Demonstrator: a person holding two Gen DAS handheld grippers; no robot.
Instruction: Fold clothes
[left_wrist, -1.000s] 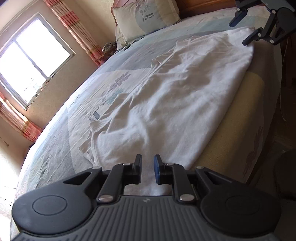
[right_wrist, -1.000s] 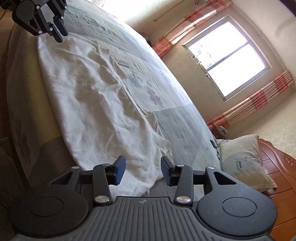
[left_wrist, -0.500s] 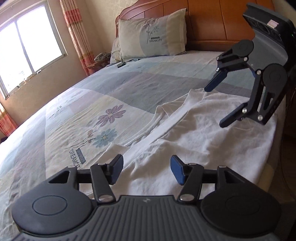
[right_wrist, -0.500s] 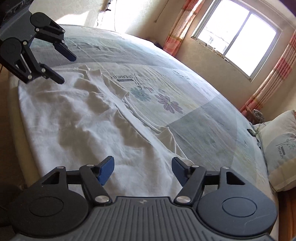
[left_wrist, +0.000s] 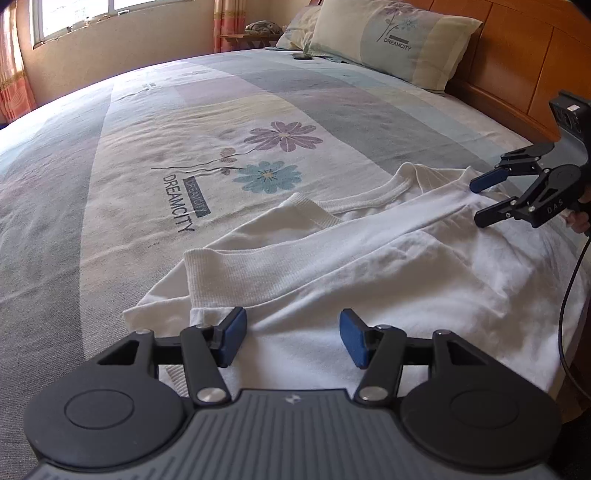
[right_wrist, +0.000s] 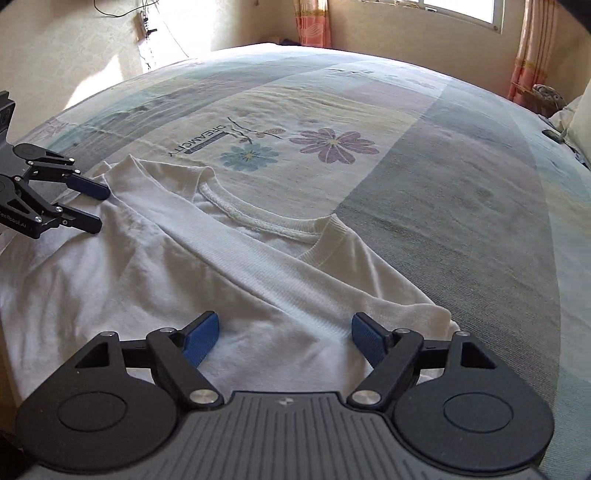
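Looking along my left gripper (left_wrist: 291, 338), I see its blue-padded fingers (left_wrist: 233, 335) spread wide with nothing between them, poised just over the near edge of the white shirt (left_wrist: 369, 258). The shirt lies flat but rumpled at the near side of the bed (left_wrist: 184, 122), its ribbed collar (right_wrist: 266, 218) towards the flower print and one sleeve folded in across the body. My right gripper (right_wrist: 283, 339) is spread wide too, empty, low over the shirt near the other sleeve. Each gripper shows in the other's camera at the far side of the shirt, fingers parted. A pillow (left_wrist: 391, 37) leans against the wooden headboard (left_wrist: 517, 55).
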